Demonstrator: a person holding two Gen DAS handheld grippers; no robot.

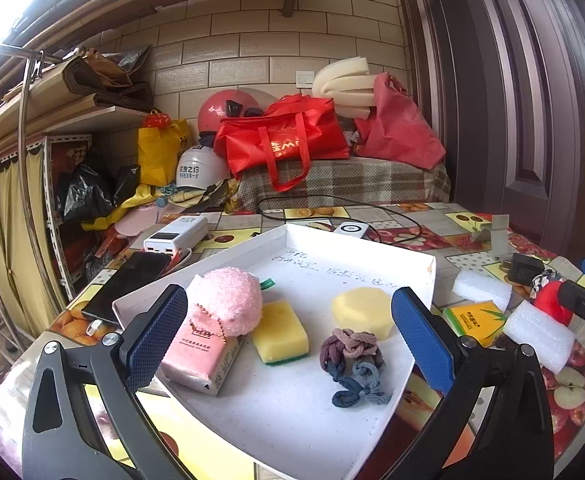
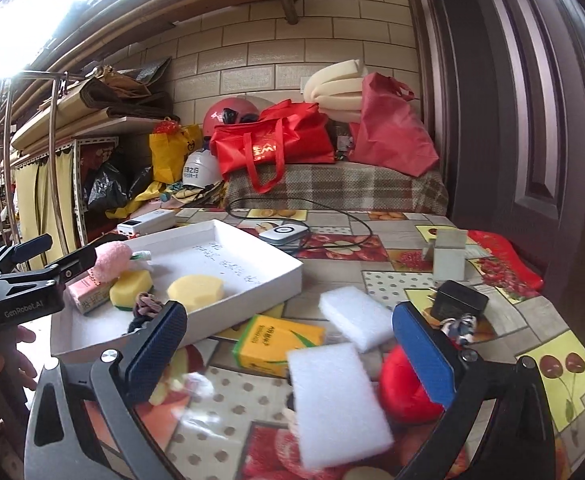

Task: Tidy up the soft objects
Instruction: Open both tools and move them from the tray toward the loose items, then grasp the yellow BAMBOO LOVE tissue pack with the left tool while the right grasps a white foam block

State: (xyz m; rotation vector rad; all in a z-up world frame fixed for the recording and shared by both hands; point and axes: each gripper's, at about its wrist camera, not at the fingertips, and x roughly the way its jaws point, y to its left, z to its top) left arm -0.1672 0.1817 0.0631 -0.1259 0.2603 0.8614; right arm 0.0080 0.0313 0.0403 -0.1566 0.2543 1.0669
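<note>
Hair ties (image 1: 352,364) and 2 sponges in white tray (image 1: 372,236).

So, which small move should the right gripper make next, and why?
Probably lower the right gripper and close it on the near white foam block. Its fingers are open and empty, and that block lies between them on the table, outside the white tray. The tray already holds the yellow sponge and other soft things, so the block likely goes there next.

Both tools (image 1: 288,328) (image 2: 288,338) — black frames, silver screws, blue textured pads (image 1: 422,338).
</note>
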